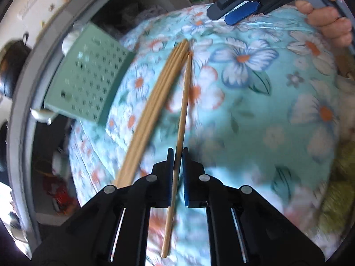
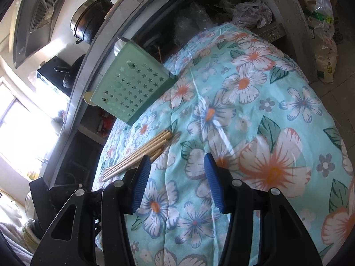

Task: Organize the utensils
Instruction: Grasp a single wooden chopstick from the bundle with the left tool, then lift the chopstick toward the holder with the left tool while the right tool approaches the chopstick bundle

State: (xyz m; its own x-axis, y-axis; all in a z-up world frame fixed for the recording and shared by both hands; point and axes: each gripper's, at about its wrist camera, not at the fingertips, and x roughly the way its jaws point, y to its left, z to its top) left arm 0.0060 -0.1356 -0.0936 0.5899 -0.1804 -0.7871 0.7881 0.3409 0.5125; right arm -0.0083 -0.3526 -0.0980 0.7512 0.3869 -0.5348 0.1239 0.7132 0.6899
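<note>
One chopstick (image 1: 180,133) is being pinched by the left gripper (image 1: 177,166) fingers above the floral cloth (image 2: 255,133); the right gripper (image 2: 176,184) is spread wide, empty. Likely next: carrying it to the green holder (image 2: 131,86), beside the remaining chopsticks (image 2: 142,153).

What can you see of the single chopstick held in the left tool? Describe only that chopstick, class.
The single chopstick is a slim, pale wooden stick, plain and round, as it looks. The left tool is shut on it partway along; its butt end juts back toward the camera. Its far tip reaches the end of the loose chopsticks on the floral cloth; whether they touch cannot be told. The picture is blurred.
</note>
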